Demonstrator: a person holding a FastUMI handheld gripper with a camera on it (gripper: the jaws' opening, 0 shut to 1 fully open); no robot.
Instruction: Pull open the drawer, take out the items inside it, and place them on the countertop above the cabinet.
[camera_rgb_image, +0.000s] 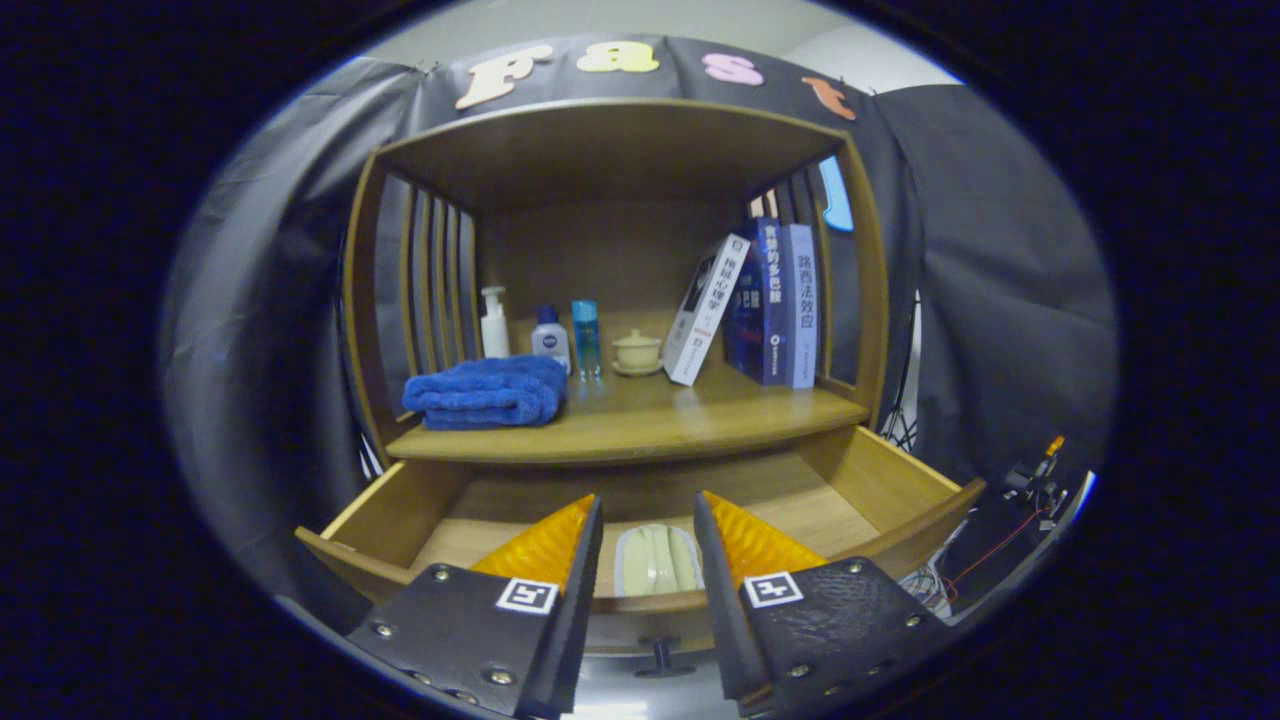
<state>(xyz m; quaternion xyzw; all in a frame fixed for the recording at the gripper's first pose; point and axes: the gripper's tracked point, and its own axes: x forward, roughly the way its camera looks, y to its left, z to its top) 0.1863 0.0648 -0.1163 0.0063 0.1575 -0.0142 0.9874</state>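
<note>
The wooden drawer (880, 480) under the cabinet stands pulled open. Inside it, near the front wall, lies a pale green and white folded item (655, 560), seen between my two fingers. My gripper (648, 515) hovers above the drawer's front, open, with nothing held. The drawer's dark knob (660, 655) sits below, between the fingers' bases. The countertop (700, 410) above the drawer holds a folded blue towel (490, 392) on its left side.
On the countertop stand a white pump bottle (494, 322), a small white bottle (550, 338), a blue bottle (586, 338), a cream lidded cup (637, 352) and several books (770, 300). Bare wood lies at the counter's front middle. Cables and gear (1030, 480) sit to the right.
</note>
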